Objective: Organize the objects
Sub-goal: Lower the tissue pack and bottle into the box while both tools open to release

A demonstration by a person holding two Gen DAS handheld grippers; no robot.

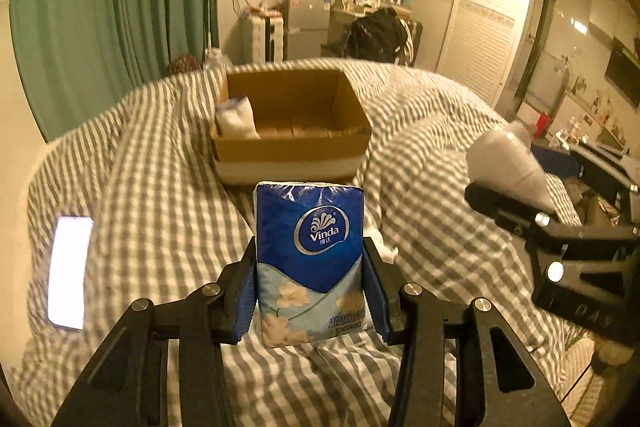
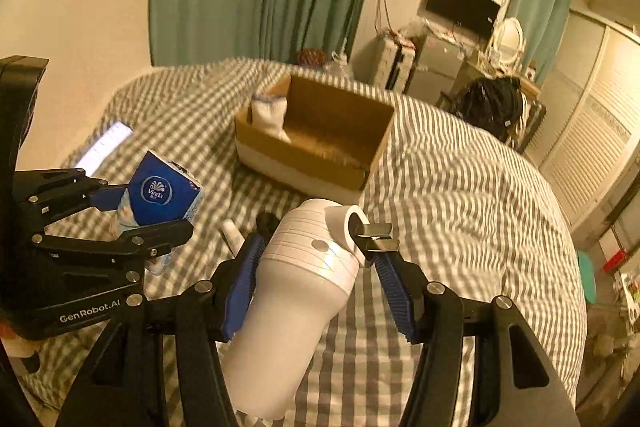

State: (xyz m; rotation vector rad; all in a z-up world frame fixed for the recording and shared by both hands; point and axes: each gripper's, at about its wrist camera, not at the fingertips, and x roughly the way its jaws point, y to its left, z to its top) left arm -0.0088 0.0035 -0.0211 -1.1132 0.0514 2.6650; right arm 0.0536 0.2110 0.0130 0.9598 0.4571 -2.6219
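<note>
Tissue packs [image 1: 310, 263]: 2, 1 probably inside 1 box [image 1: 352, 143].

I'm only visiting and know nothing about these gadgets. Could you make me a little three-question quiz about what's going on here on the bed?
1. True or false: the left gripper holds a blue Vinda tissue pack.
2. What does the right gripper hold? A) a phone B) a white bottle C) a sock
3. Fill in: the cardboard box sits on the striped ____ and already holds one white ____.

Key: 1 true; 2 B; 3 bedcover, packet.
</note>
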